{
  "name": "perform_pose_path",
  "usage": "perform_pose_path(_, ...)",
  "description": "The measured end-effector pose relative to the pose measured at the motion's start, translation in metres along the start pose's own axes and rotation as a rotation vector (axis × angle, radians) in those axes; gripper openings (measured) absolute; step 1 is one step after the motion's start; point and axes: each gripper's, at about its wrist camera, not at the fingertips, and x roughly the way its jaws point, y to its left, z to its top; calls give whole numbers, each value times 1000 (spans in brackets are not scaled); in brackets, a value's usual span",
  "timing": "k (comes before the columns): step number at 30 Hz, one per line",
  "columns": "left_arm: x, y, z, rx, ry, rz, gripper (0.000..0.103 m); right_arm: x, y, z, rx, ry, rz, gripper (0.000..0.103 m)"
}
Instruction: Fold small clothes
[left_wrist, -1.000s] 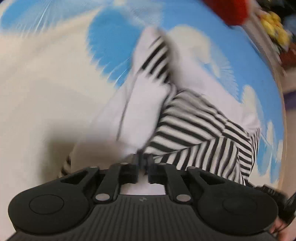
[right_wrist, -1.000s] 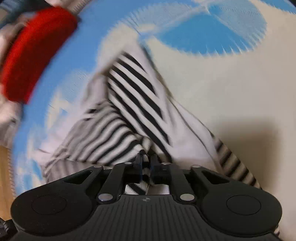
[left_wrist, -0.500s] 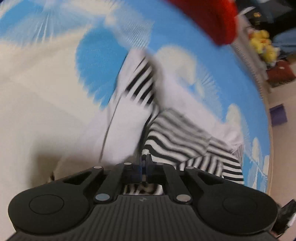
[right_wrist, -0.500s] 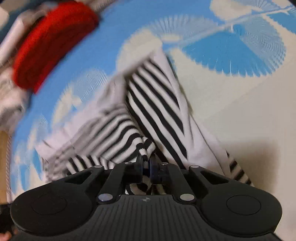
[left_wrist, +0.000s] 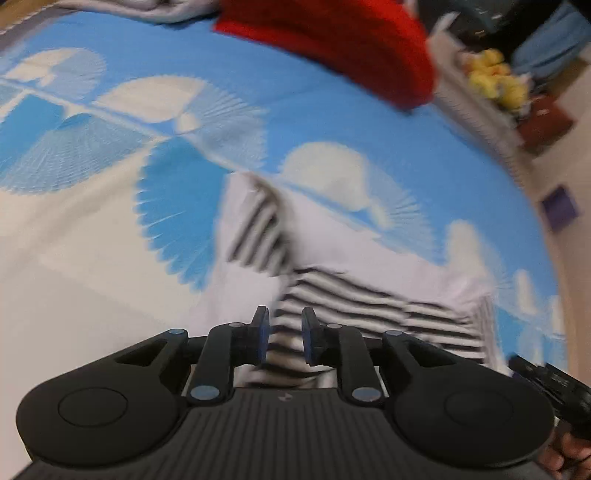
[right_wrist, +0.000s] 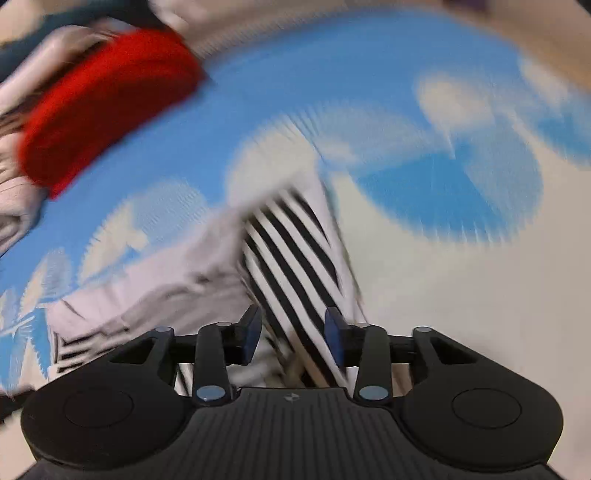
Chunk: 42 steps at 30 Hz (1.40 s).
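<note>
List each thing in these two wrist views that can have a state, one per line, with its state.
Left gripper: open, jaws just opened, cloth lies between them, not pinched.
Right gripper: open, jaws just opened wide, nothing pinched.
Striped garment: partly folded, released, lying on the bedsheet.
Red cloth: bunched at the far edge.

Home bedroom, blue patterned bedspread (left_wrist: 332, 122), yellow soft toys (left_wrist: 498, 83)
</note>
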Motion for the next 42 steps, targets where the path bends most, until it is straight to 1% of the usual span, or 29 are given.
perform_pose_path(1,7,-3,0,-6,28,-25,19,-2,6,2,-26,-20,56,42)
perform_pose_path(2,15,-3,-3,-16,68,-32,19,0,8,2,-28,-8,122,42)
perform_pose_path(3,26,-2,-7,-23,116,-20,19,7,9,0,-11,42,192,42)
perform_pose_path(4,39,0,-13,-19,182,18,19,19,7,-3,14,116,231,42)
perform_pose_path(5,52,2,-17,-8,241,70,18,32,5,-8,34,195,219,42)
perform_pose_path(6,58,6,-21,-9,265,99,16,47,2,-16,38,266,158,41)
perform_pose_path(7,56,8,-21,-22,260,97,16,58,0,-21,29,308,109,33)
perform_pose_path(9,46,4,-14,-19,236,71,17,56,2,-19,14,290,114,34)
perform_pose_path(11,33,0,-8,13,175,52,19,44,7,-9,-3,226,153,38)
perform_pose_path(12,31,0,-8,22,160,52,19,39,10,-7,-22,200,166,42)
perform_pose_path(13,34,3,-10,23,176,65,19,41,11,-5,-43,208,154,43)
perform_pose_path(14,41,7,-12,21,214,85,19,47,9,-7,-51,240,126,43)
perform_pose_path(15,48,11,-16,26,260,105,18,56,5,-12,-40,277,101,40)
perform_pose_path(16,52,13,-18,40,280,100,18,60,2,-15,-20,293,102,39)
perform_pose_path(18,37,5,-12,95,263,118,18,49,6,-10,-20,266,107,39)
perform_pose_path(19,25,0,-10,126,231,113,19,37,9,-2,-37,219,121,39)
perform_pose_path(21,-13,-9,-9,183,135,64,19,-1,12,13,-68,83,136,39)
perform_pose_path(23,-55,-12,-13,195,87,24,19,-45,7,23,-85,-34,139,40)
perform_pose_path(24,-73,-13,-19,202,70,1,19,-68,2,26,-88,-82,138,40)
perform_pose_path(26,-111,-15,-37,230,37,-33,19,-105,-11,22,-85,-132,160,41)
perform_pose_path(29,-156,-12,-78,274,-38,-44,24,-150,-32,-2,-109,-164,182,43)
perform_pose_path(30,-168,-3,-97,272,-57,-41,28,-160,-42,-13,-118,-164,177,46)
perform_pose_path(31,-176,5,-113,261,-66,-36,31,-167,-51,-29,-119,-156,165,52)
perform_pose_path(32,-184,15,-131,235,-70,-33,33,-171,-59,-44,-112,-139,153,54)
perform_pose_path(35,-180,50,-181,127,-38,-7,35,-172,-90,-95,-39,-59,113,55)
perform_pose_path(36,-175,60,-195,99,-37,2,40,-170,-98,-111,-23,-38,100,55)
perform_pose_path(38,-161,82,-219,37,-8,34,42,-163,-112,-142,12,21,55,55)
perform_pose_path(40,-152,96,-230,-48,39,53,42,-151,-119,-163,28,82,30,55)
perform_pose_path(42,-146,102,-230,-111,61,14,46,-145,-122,-174,44,125,2,55)
